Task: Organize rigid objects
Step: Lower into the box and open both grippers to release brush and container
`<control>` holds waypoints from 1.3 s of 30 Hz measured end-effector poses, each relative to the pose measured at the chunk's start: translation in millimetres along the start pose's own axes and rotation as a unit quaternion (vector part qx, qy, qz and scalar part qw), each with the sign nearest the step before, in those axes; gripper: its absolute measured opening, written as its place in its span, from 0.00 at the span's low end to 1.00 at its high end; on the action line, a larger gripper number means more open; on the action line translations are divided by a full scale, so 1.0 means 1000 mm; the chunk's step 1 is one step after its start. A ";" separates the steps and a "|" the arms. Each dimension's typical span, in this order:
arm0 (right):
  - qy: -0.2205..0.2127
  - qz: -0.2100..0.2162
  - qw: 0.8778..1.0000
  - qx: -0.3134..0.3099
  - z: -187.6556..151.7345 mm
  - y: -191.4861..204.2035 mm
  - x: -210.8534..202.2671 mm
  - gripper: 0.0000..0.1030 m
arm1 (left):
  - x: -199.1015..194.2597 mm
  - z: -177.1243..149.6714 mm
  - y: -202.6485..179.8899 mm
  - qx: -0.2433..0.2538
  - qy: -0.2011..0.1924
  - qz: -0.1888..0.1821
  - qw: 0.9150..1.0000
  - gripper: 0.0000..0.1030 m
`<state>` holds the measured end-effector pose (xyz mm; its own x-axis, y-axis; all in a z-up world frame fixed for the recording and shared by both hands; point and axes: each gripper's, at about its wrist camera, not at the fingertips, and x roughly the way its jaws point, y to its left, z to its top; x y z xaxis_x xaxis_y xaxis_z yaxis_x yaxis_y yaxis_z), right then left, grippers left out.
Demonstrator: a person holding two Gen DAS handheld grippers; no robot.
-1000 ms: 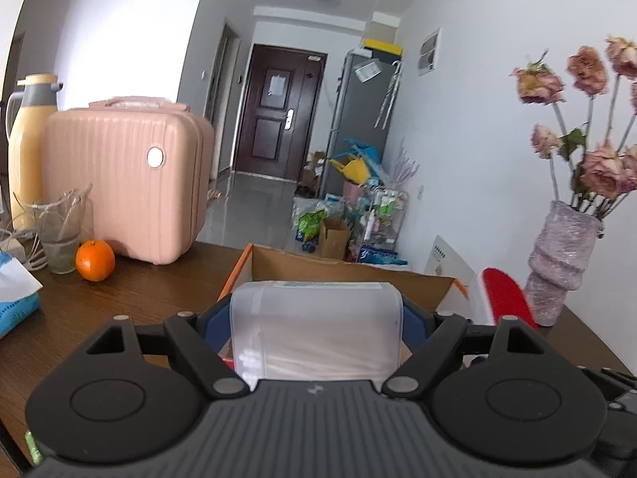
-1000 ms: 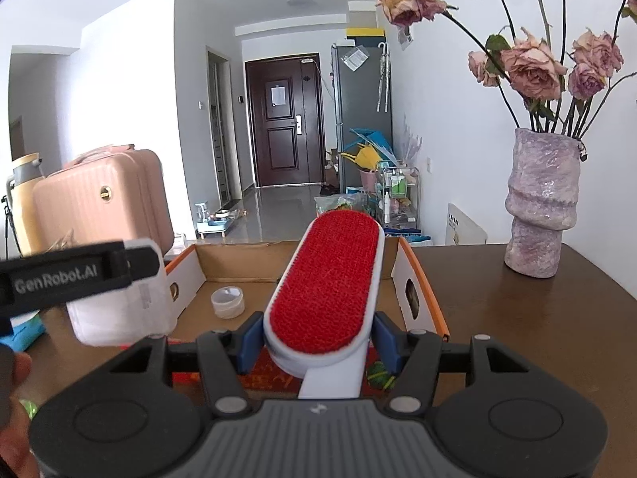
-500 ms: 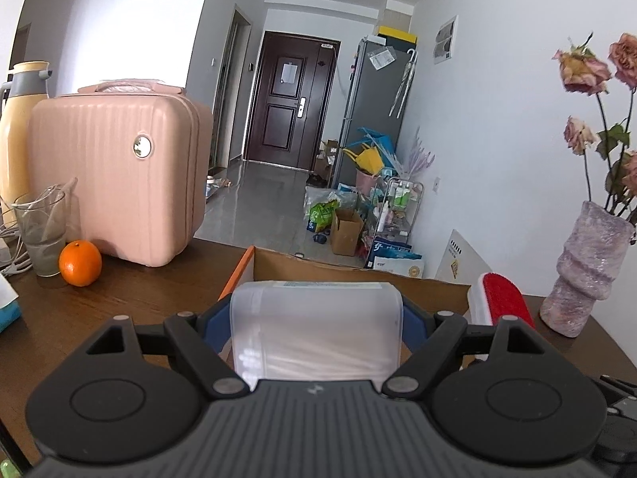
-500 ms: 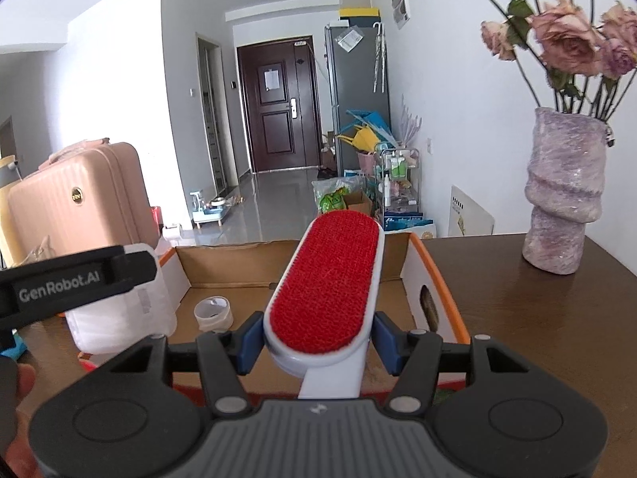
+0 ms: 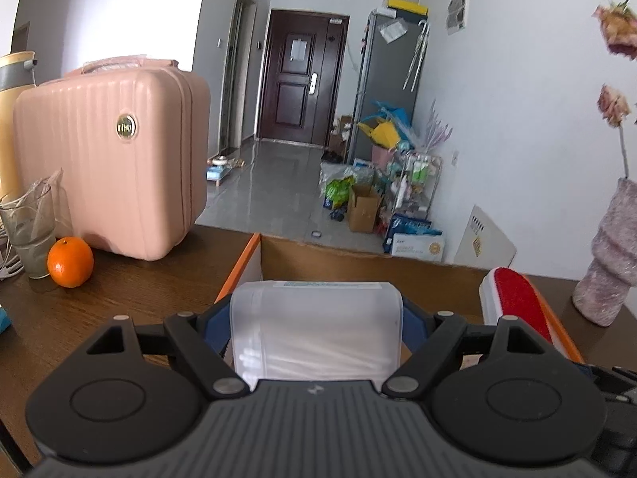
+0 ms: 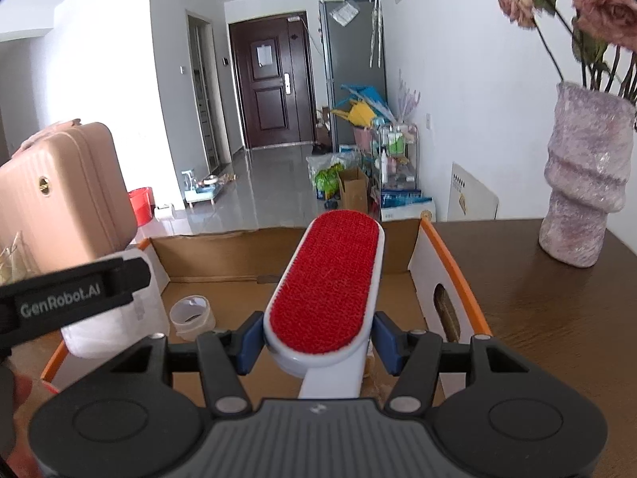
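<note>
Cardboard box [image 6: 286,255] open on the bench [image 6: 557,318], orange-edged flaps up. Inside on the floor: one small clear round tub [image 6: 192,314] near the left wall, nothing else visible in there.

Left tongs [image 5: 316,326] clamped on a translucent white container [image 5: 316,330], held over the box's left side; contents look white, can't tell what. In the right view that container [image 6: 115,318] sits at the box's left wall.

Right tongs [image 6: 318,340] clamped on a red-faced lint brush [image 6: 326,290], white body, red pad up, head pointing out over the box interior. Not resting on the box floor.

Bench is dark brown wood. Left of the box: pink hard case [image 5: 115,159], orange [image 5: 70,262] just beside it, clear cup [image 5: 30,227], yellow flask [image 5: 12,119] behind. Right of the box: textured mauve vase [image 6: 585,175] with dried roses.

Room: grey tiled hallway, dark door [image 6: 270,83], grey fridge [image 6: 354,67], clutter and a wire rack along the right wall.
</note>
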<state>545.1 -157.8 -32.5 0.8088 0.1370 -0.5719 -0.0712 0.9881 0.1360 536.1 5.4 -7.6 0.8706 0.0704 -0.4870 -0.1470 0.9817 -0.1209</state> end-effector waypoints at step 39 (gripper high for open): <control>-0.060 -0.024 0.997 0.036 0.016 -0.014 -0.024 1.00 | 0.002 0.004 0.010 -0.019 0.015 0.027 0.999 1.00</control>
<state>536.5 -175.7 -7.9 0.8744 0.0760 -0.4793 0.0085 0.9851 0.1717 537.9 16.0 -6.0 0.8462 0.1180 -0.5197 -0.2128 0.9688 -0.1266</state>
